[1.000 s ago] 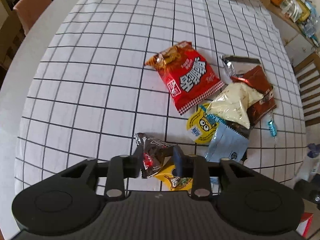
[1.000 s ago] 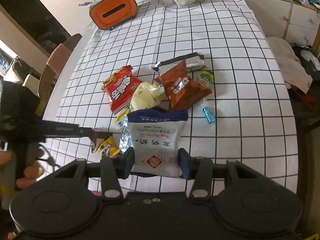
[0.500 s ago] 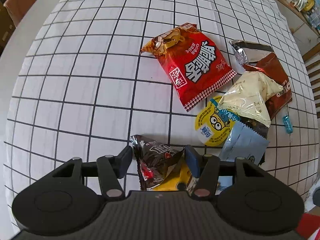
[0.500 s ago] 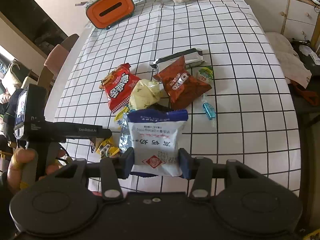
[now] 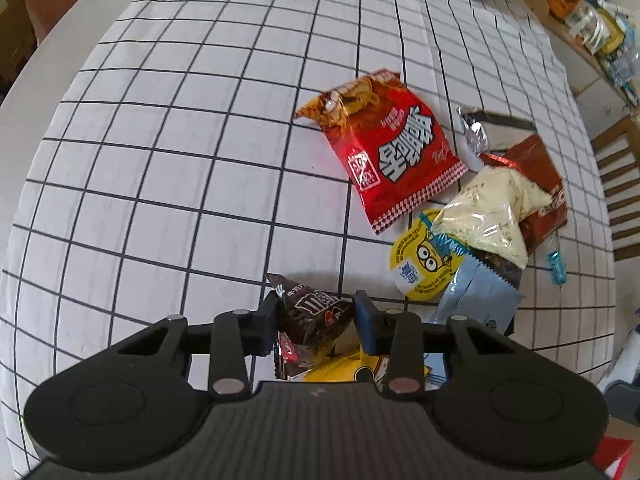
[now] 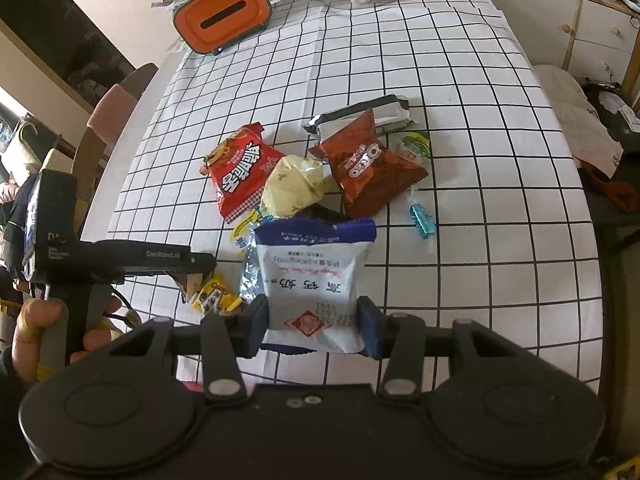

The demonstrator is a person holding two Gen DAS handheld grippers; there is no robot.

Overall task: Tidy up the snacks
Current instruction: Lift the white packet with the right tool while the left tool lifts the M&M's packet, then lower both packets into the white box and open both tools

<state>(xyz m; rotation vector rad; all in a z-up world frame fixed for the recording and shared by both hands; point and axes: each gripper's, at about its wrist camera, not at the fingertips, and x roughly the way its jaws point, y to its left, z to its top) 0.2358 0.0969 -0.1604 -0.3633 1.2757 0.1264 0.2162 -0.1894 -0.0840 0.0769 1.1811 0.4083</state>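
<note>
Both wrist views near, steeply downward; share snack pile (image 5: 460, 216).

My tablecloth (image 5: 168, 152): white, thin black grid. Large snack bag (image 5: 390, 148): red, white lettering, checked hem. Small packet (image 5: 314, 316) between my black fingers: dark brown. Round lid (image 5: 420, 264): yellow, blue cartoon figure. Pouch (image 6: 314, 276) in my right gripper: white, blue top band, red diamond mark. Box (image 6: 224, 20): orange
</note>
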